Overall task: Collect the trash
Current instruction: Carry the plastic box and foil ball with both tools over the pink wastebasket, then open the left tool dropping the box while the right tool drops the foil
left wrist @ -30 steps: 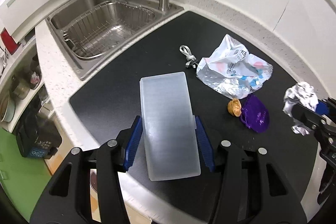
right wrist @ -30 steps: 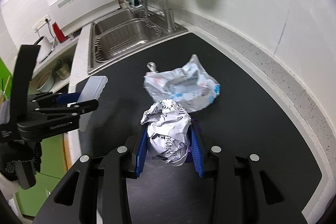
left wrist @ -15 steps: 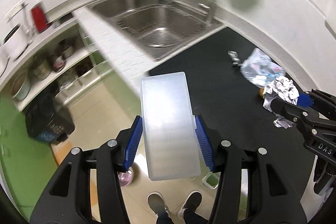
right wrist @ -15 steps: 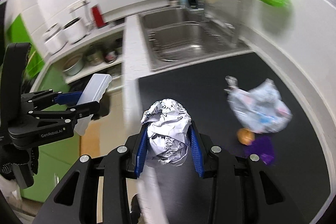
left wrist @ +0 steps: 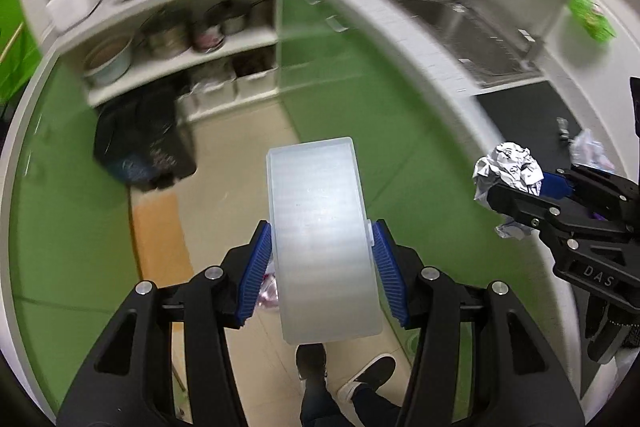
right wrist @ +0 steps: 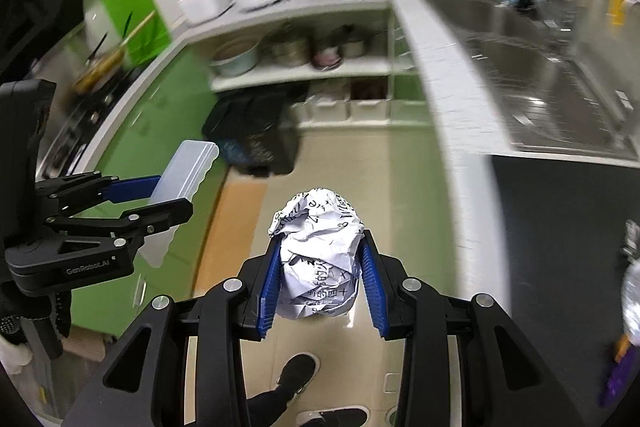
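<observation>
Two pieces of trash are in hand and off the table. The left tool (left wrist: 320,267) is closed part-way on one frosted plastic box (left wrist: 320,239), its blue pads pressed to the long sides, the box sticking out ahead of the fingers. The right tool (right wrist: 320,279) is clamped on one crumpled paper ball (right wrist: 318,263), which fills the gap between its pads.

Directly below both tools is the tiled floor with the person's two shoes (right wrist: 298,373). Further ahead of the tools stands one black bin bag (right wrist: 256,131) on the floor in front of the lower shelves; that looks the likely drop point, though its opening cannot be made out through the blur. Neither piece is dropped yet, so I judge this the carrying stage of the first load.

Off to the right of the right tool, on the black table (right wrist: 560,227), some trash is left: one silvery wrapper (right wrist: 632,295) at the frame edge, one purple wrapper (right wrist: 620,375) below it, and one small metal clip (right wrist: 630,235). Anything else there is cut off. A second trip seems needed.
</observation>
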